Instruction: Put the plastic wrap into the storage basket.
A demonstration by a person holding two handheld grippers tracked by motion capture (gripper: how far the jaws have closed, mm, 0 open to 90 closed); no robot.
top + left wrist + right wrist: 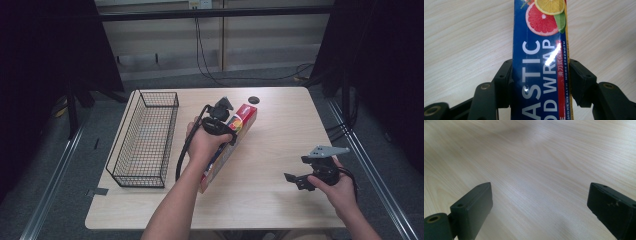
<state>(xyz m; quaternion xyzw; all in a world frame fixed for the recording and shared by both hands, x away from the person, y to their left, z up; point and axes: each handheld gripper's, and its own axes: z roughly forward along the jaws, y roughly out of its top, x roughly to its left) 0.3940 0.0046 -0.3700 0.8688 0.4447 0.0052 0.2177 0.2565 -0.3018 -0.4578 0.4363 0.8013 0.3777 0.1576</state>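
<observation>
Clamped across its narrow sides by the left tool (540, 75), the plastic wrap box (540, 62) sits mid-frame above the tabletop (461, 37), probably bound for the wire basket (145, 137), while the right tool (540, 207) idles apart at lower right.

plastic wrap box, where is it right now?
In the high view the plastic wrap box sits mid-table, just right of the wire basket, clamped between the jaws of the left gripper; the left gripper view shows both pads on its long sides.
</observation>
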